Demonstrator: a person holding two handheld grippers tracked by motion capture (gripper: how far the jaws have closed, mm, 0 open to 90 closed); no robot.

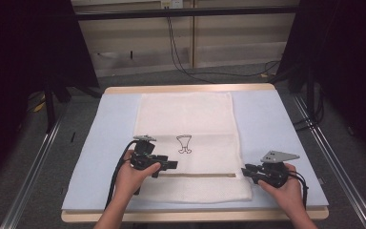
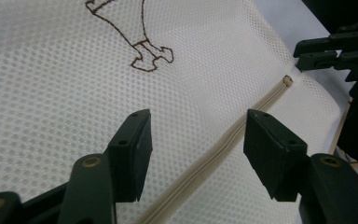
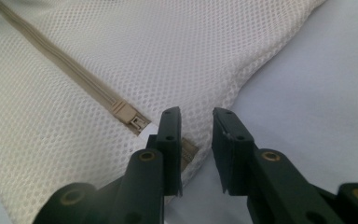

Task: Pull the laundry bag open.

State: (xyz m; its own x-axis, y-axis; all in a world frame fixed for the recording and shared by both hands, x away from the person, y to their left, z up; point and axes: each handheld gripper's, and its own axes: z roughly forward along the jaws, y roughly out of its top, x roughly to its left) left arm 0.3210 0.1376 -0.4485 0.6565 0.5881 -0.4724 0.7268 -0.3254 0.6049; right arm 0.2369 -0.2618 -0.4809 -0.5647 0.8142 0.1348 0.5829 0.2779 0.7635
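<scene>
At the near edge of the table (image 1: 286,124), two hands are seen in the high view, each holding tongs over a white mesh laundry bag (image 1: 186,114) that lies flat on a pale blue cover. The bag is spread along the middle of the table, running from near to far.

The right tongs (image 1: 246,170) are held at the bag's near right corner, pointing left. In the right gripper view the right tongs (image 3: 196,122) are seen with their jaws parted by a narrow gap, nothing being gripped between them. The beige zipper pull (image 3: 131,116) lies just to the left of the left jaw, close beside it; whether it is touched cannot be told. The bag's edge runs beneath the jaws, with the blue cover on the right.

The left tongs (image 1: 174,165) are held over the near left part of the bag, pointing right. In the left gripper view the left tongs (image 2: 196,135) are seen wide open and empty, and the beige zipper (image 2: 223,140) passes diagonally between and beneath the jaws.

Farther along the bag, a small dark outline drawing (image 1: 184,143) is printed on the mesh, just beyond the left tongs.
</scene>
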